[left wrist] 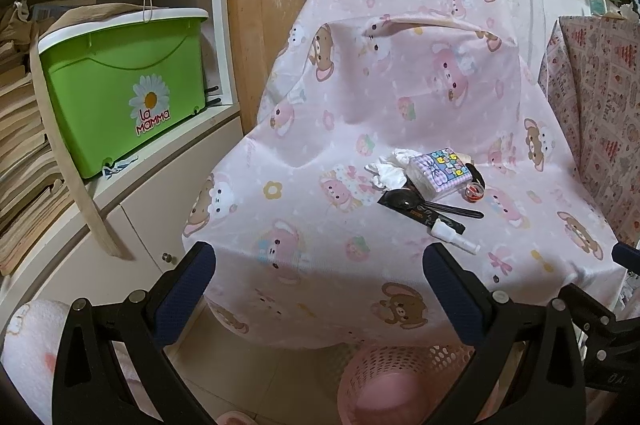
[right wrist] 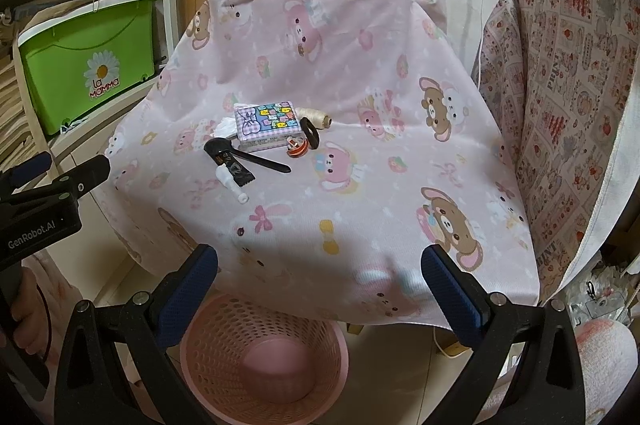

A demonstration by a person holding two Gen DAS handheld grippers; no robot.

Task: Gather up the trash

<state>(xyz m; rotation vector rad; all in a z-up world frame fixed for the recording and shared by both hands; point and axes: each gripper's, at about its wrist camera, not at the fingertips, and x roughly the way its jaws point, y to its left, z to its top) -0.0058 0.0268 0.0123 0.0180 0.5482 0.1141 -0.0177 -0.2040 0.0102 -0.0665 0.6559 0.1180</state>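
Both tongs held wide apart and empty above the cloth-covered surface.

We held the left gripper (left wrist: 320, 269) and the right gripper (right wrist: 319, 267) with their blue-padded jaws spread fully and nothing between them. Ahead of both, on the pink cartoon-bear cloth (right wrist: 360, 65), lay a small cluster: a crumpled white tissue (left wrist: 390, 169), a checked pastel tissue packet (right wrist: 267, 127), a black plastic spoon (right wrist: 244, 155), a black torn sachet (right wrist: 238, 172), a small white plastic vial (right wrist: 232, 185), a round orange-and-clear tape roll (right wrist: 297, 147) and a cream thread spool (right wrist: 316, 117). Below the right tongs, on the floor, stood the pink perforated plastic basket (right wrist: 224, 337).
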